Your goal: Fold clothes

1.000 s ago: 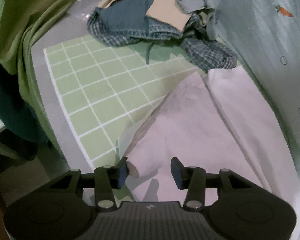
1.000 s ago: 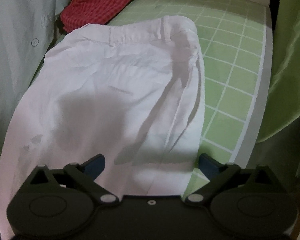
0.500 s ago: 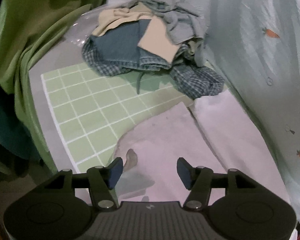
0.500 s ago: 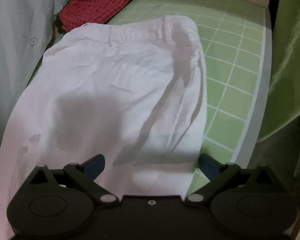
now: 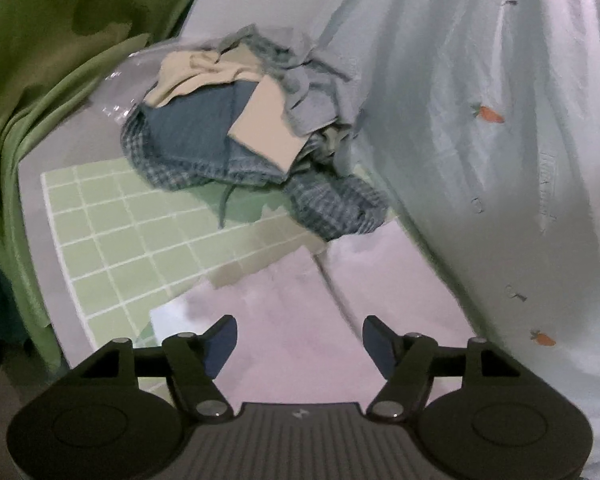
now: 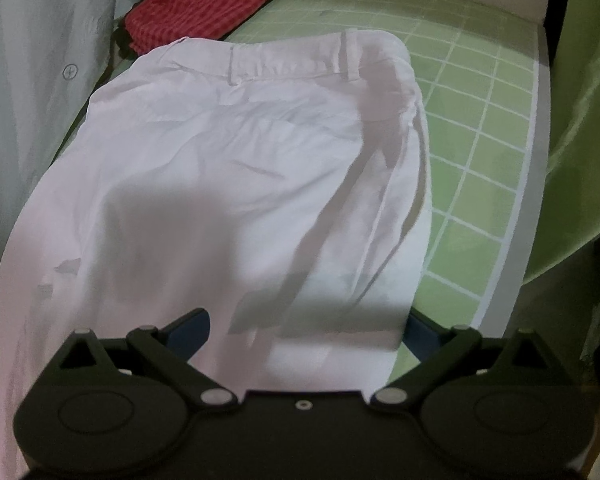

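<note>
On the worktop (image 5: 32, 216), seen through the left wrist view, a green gridded mat (image 5: 132, 240) carries the leg end of the pale pink trousers (image 5: 300, 320), which lie flat on it in the foreground with a seam running down between the two legs. The left gripper (image 5: 299, 340) hangs just above that cloth; its jaws have just been opening and now stand wide, with nothing pinched between them. Farther back on the mat sits a loose pile of clothes (image 5: 236, 132): blue checked cloth underneath, a denim-blue piece, beige pieces and a grey-blue garment on top, with what looks like clear plastic (image 5: 120, 84) beside it. No basket or box shows in this view, so the pile rests straight on the mat. A green drape (image 5: 52, 52) falls along the left, and a pale sheet with small carrot prints (image 5: 500, 120) rises on the right. In the right wrist view, the waistband end of the trousers (image 6: 236, 168) spreads over the same mat (image 6: 472, 160), belt loops at the far edge and a fold lying along the right side. The right gripper (image 6: 306, 330) is spread wide low over the near cloth, gripping nothing. A red checked garment (image 6: 204, 4) lies beyond the waistband, near the pale sheet (image 6: 32, 60).
</note>
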The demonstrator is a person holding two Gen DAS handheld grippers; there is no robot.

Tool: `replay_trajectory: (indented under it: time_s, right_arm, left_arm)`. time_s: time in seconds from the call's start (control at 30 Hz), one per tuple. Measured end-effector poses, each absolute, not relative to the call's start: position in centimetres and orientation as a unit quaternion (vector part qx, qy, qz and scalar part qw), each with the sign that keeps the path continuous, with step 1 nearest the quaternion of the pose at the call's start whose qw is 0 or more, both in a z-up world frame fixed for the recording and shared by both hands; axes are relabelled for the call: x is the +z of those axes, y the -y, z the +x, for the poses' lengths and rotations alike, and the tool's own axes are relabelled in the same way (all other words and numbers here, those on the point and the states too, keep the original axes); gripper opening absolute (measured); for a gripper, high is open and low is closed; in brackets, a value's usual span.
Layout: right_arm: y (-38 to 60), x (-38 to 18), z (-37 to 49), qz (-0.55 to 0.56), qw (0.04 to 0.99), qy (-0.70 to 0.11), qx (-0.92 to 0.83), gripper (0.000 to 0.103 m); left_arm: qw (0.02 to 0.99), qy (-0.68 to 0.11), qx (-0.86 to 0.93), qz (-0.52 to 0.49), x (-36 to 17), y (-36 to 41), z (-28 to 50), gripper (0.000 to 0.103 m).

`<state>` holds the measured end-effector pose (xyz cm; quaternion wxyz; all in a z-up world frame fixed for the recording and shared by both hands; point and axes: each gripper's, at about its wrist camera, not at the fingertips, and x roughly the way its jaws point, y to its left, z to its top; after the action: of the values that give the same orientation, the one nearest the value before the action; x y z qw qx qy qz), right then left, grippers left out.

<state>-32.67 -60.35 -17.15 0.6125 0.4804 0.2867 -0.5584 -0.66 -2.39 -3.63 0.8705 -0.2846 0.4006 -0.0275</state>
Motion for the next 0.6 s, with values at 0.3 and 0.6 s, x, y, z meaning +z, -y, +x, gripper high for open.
replay_trajectory:
  time_s: [0.3,0.6]
  right_arm:
    - [60.4,-17.2,-32.4,0.480,0.612,-0.291,-0.557,0.102]
    - [61.0,-16.7,-33.4,0.509,0.594,-0.270,-0.562,0.080]
  left_arm:
    - [0.819,-0.485,0.038,-0.304,-8.5,1.1,-0.6,0.070]
    - [0.797,-0.518,0.064,-0.305,-11.5,1.9,0.0,0.069]
